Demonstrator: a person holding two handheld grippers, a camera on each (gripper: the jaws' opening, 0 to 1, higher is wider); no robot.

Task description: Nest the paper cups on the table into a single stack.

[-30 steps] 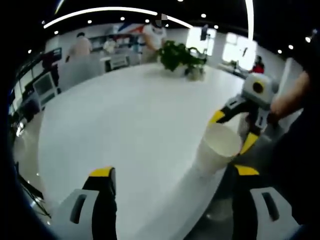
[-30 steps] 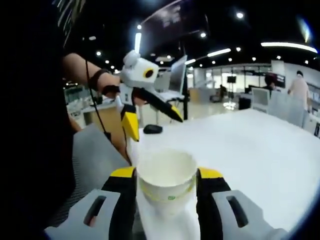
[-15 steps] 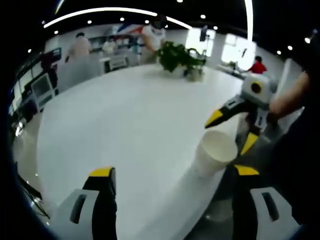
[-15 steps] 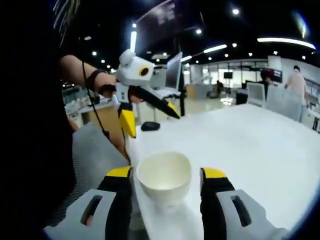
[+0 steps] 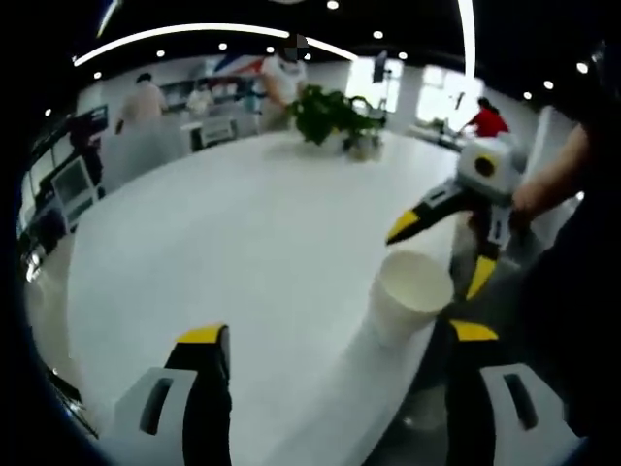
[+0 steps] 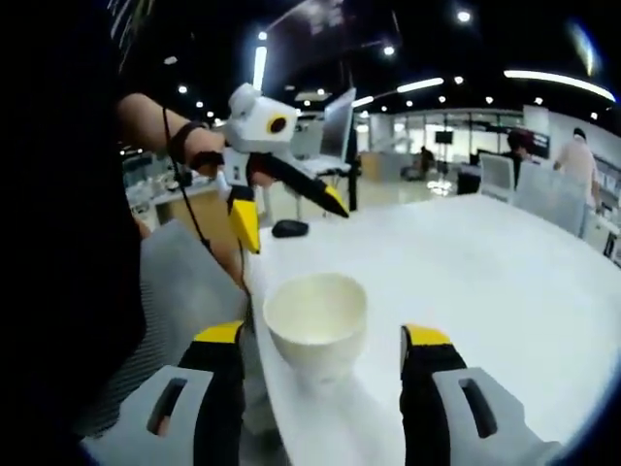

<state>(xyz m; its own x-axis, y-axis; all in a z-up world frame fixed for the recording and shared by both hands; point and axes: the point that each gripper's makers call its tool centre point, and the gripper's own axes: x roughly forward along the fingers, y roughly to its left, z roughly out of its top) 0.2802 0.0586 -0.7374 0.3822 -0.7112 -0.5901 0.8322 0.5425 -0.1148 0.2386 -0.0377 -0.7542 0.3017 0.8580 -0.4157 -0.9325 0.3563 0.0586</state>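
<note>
A white paper cup [image 5: 408, 303] stands near the edge of the white table [image 5: 233, 243], and it could be several nested. In the right gripper view the cup [image 6: 315, 322] sits between my right gripper's [image 6: 323, 338] yellow-tipped jaws, which stand apart from it on both sides, open. My left gripper [image 5: 330, 340] is open with bare tabletop between its jaws; the cup is ahead to its right. The right gripper [image 5: 444, 254] shows beyond the cup in the left gripper view, and the left gripper [image 6: 287, 216] hangs above and behind the cup in the right gripper view.
A potted plant [image 5: 330, 115] stands at the far end of the table. Chairs and people are beyond it. A dark computer mouse [image 6: 289, 228] lies near the table edge. The table edge runs close by the cup, with a grey chair [image 6: 179, 291] beside it.
My right gripper's jaws have widened and let go of the cup, which now stands free on the table. The left gripper stayed open, its view shifting slightly.
</note>
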